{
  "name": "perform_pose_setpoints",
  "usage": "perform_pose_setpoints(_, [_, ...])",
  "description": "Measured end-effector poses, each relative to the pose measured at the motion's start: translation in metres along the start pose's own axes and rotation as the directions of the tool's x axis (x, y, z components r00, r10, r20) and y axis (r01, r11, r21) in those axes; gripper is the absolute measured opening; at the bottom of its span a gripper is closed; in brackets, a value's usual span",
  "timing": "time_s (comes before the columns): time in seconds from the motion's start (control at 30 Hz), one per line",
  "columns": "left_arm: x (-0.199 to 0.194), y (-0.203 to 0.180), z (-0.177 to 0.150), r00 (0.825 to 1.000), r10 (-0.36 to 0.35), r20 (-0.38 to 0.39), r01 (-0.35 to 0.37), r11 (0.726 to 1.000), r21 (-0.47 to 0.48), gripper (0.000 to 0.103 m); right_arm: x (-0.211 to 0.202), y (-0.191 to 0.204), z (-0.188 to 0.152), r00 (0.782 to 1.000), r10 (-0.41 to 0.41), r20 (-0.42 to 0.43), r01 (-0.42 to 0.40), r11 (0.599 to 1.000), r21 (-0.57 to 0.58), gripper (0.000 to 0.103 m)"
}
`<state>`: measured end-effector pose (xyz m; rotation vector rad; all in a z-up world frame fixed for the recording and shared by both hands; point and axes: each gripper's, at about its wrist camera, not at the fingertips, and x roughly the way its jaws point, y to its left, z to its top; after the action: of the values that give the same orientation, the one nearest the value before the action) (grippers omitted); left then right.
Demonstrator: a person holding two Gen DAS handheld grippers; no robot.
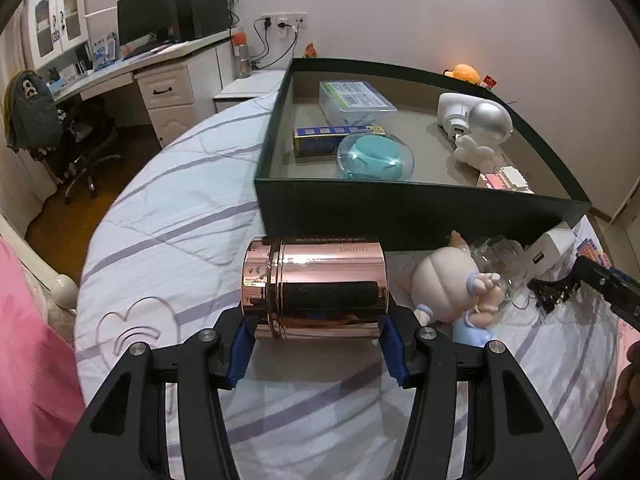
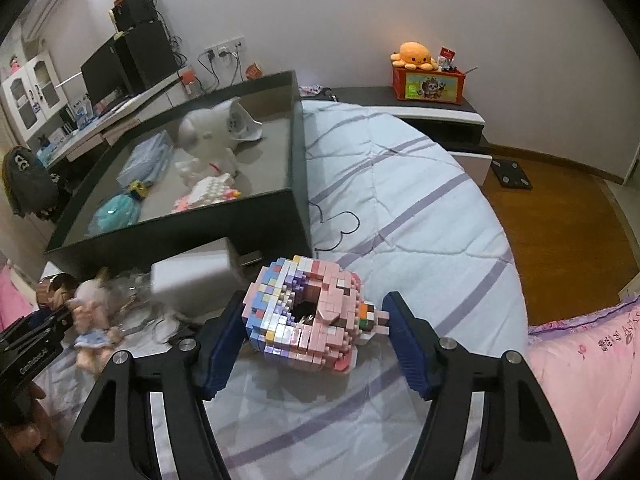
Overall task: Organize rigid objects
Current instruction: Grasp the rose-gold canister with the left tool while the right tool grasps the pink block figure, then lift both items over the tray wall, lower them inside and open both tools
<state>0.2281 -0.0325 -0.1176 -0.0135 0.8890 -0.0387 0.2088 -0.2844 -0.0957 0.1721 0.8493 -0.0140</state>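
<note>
Both sets of fingers down on the bed, one on a tin, one around a brick model.

My left gripper (image 1: 318, 332) has its fingers clamped on the ends of the rose-gold tin (image 1: 316, 286), which lies on its side on the quilt (image 1: 168, 216) just in front of the dark box (image 1: 400, 216), gripped lengthwise so it cannot roll. My right gripper (image 2: 316, 344) has its fingers set either side of the pink brick model (image 2: 308, 316); the left pad looks to touch, the right stands just clear, so no hold yet (gently, I judge, bricks shed). The box already holds a clear case (image 1: 354, 100), a teal dome (image 1: 374, 156), a white figure (image 1: 476, 136) and another brick piece (image 1: 506, 178).
</note>
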Motion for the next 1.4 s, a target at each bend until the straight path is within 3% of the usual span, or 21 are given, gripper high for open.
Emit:
perform_pose_setpoints(0.2, [-0.024,0.008,0.0,0.999,-0.002,0.036,0.002,1.0,-0.006,0.054,-0.031,0.008,0.0,0.999,0.013,0.049,-0.012,1.0,-0.025,0.069])
perform_pose_setpoints(0.53, [-0.069,0.009,0.013,0.993,-0.017,0.119,0.017,1.0,0.002,0.054,-0.075,0.042,0.011,0.987,0.104,0.122,-0.093,0.992,-0.088,0.069])
perform_pose_setpoints(0.9, [-0.095,-0.004,0.07,0.971,-0.049,0.234,0.044,0.999,0.029,0.054,-0.092,0.078,0.053,0.966,0.172,0.195,-0.137,0.974,-0.179,0.069])
perform_pose_setpoints(1.13, [-0.074,-0.017,0.111,0.966,-0.079,0.247,0.072,0.997,0.037,0.054,-0.063,0.094,0.091,0.961,0.204,0.184,-0.166,0.965,-0.201,0.069])
perform_pose_setpoints(1.4, [-0.009,-0.039,0.135,0.982,-0.114,0.15,0.107,0.993,0.052,0.054,-0.009,0.094,0.111,0.98,0.16,0.121,-0.133,0.97,-0.205,0.069])
